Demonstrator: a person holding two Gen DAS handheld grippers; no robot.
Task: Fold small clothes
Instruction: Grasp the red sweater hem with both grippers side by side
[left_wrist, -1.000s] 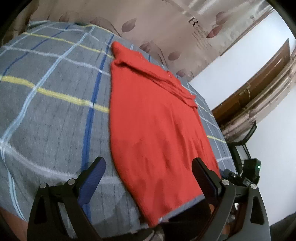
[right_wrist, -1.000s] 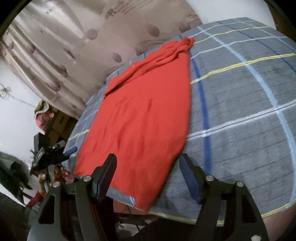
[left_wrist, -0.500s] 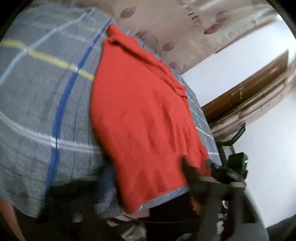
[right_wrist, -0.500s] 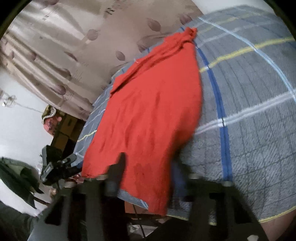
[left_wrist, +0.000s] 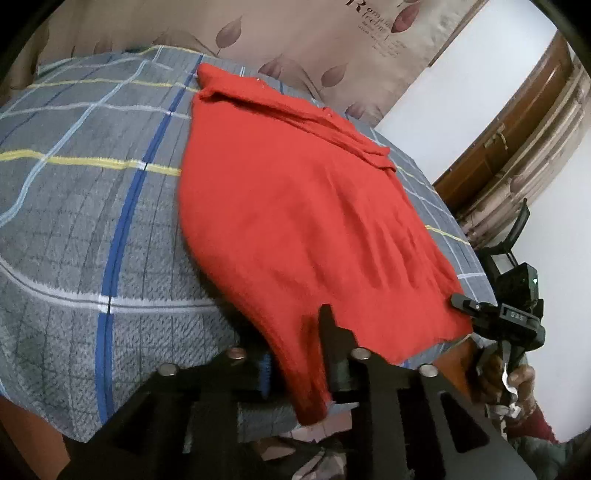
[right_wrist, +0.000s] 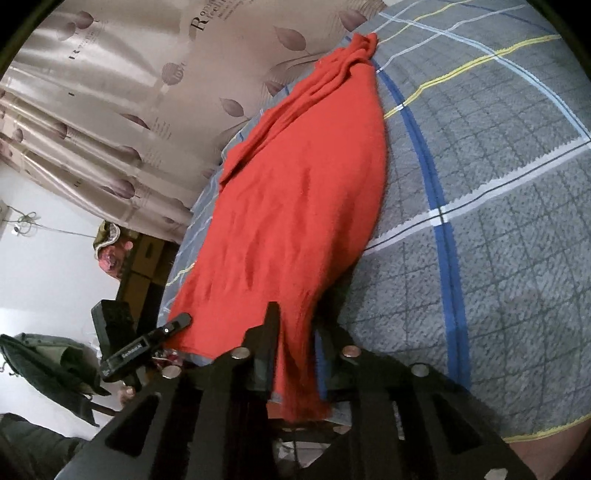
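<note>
Left tongs (left_wrist: 295, 354) are pinching one near corner of the red garment (left_wrist: 295, 206), clamped tight on the hem, and the right tongs (right_wrist: 295, 354) are gripping the other near corner the same way. Both corners are hanging just over the bed (left_wrist: 92, 206) edge. Beyond them the garment is lying spread flat on the checked cover, collar end bunching near the curtain (right_wrist: 129, 74).

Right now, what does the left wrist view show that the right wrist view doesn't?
Left wrist only: a wooden door, and the right gripper off to the side. Right wrist only: stacked cardboard boxes, and the left gripper seen from outside. Both: the red garment on the plaid bedsheet, each gripper shut on a hem corner.
</note>
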